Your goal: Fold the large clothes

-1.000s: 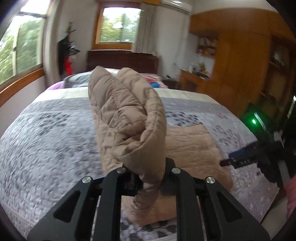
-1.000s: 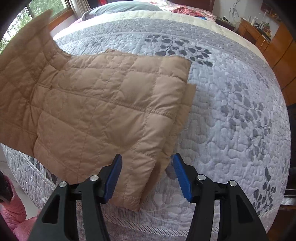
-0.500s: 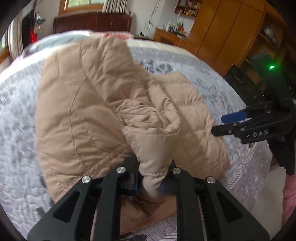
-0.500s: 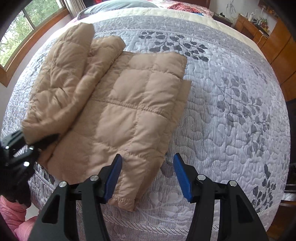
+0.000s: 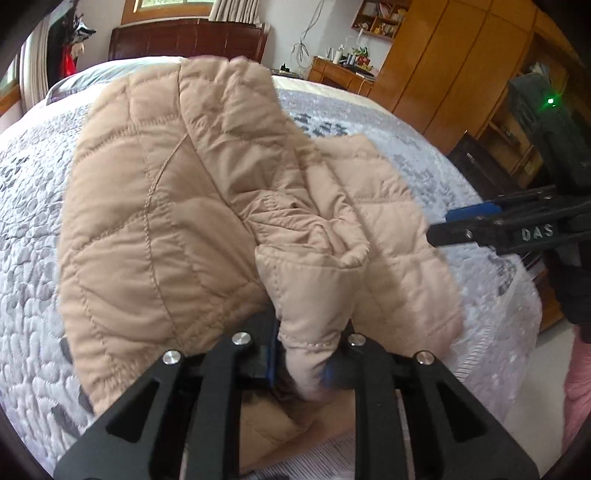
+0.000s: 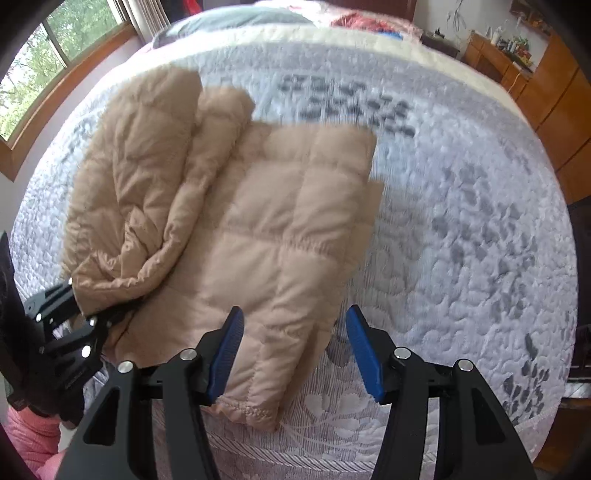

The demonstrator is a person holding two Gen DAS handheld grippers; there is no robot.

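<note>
A tan quilted jacket (image 6: pixel 266 229) lies on the bed, its left part folded over into a thick roll (image 6: pixel 140 192). My left gripper (image 5: pixel 304 363) is shut on the cuff end of that folded sleeve (image 5: pixel 314 295), low over the jacket's left edge; it shows at the left of the right wrist view (image 6: pixel 83 314). My right gripper (image 6: pixel 293 350) is open and empty, above the jacket's near corner by the bed's front edge. Its fingers show at the right of the left wrist view (image 5: pixel 491 225).
The bed has a grey floral quilted cover (image 6: pixel 461 229). Pillows (image 6: pixel 236 18) and a dark headboard (image 5: pixel 188 40) are at the far end. Wooden wardrobes (image 5: pixel 454 62) stand right of the bed and a window (image 6: pixel 40 70) on the left.
My left gripper has carried the held sleeve down and across onto the jacket, which lay it as a folded roll. My right gripper stays open and has moved only slightly.
</note>
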